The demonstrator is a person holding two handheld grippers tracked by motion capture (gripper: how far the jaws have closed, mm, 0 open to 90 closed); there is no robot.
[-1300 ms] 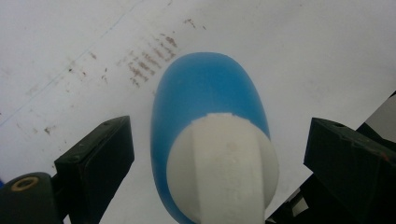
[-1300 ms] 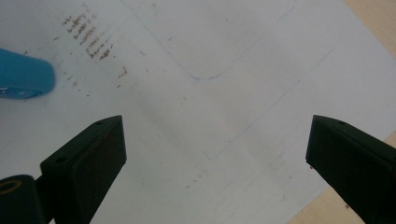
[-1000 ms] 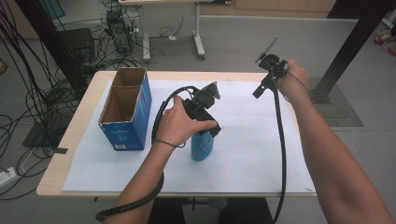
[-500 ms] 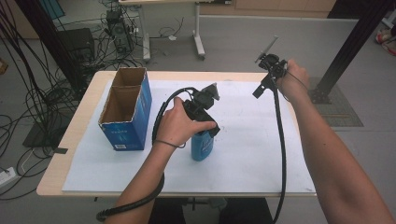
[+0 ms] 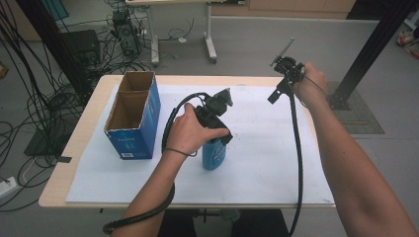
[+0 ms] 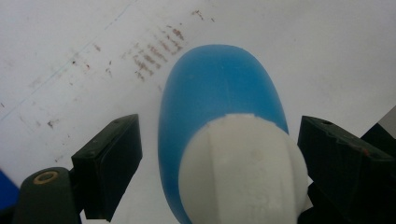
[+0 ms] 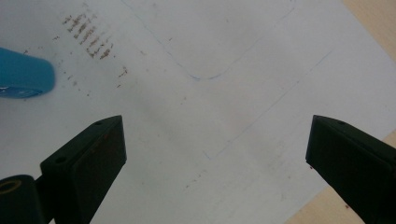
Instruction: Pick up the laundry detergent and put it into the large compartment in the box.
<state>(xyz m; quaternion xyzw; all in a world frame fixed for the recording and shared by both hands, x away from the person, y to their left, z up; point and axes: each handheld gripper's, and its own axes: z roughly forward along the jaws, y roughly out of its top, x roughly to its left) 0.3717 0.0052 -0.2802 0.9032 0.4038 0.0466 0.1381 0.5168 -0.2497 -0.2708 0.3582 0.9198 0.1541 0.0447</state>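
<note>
Blue bottle (image 5: 213,154) stands upright on the white paper sheet (image 5: 257,148) near the middle of the table (image 5: 89,129), and we see it as a rounded, plain blue plastic body topped by a white ribbed cap (image 6: 243,172). From the left gripper view we look straight down on it: the cap sits between the two black jaws, with a clear gap on the left side, while on the right we cannot tell whether cap and jaw touch. So our left gripper (image 5: 217,129) is spread wide around the cap, not clamped on it. Our right gripper (image 5: 276,90) is held up over the far right part of the table, well apart from the bottle, its jaws wide with bare paper between them. We can read no label on the bottle itself. An open blue cardboard box (image 5: 132,116) stands to the left; its front carries pale lettering, too small for us to read. Brown smudges (image 6: 154,51) mark the paper just beside the bottle.
</note>
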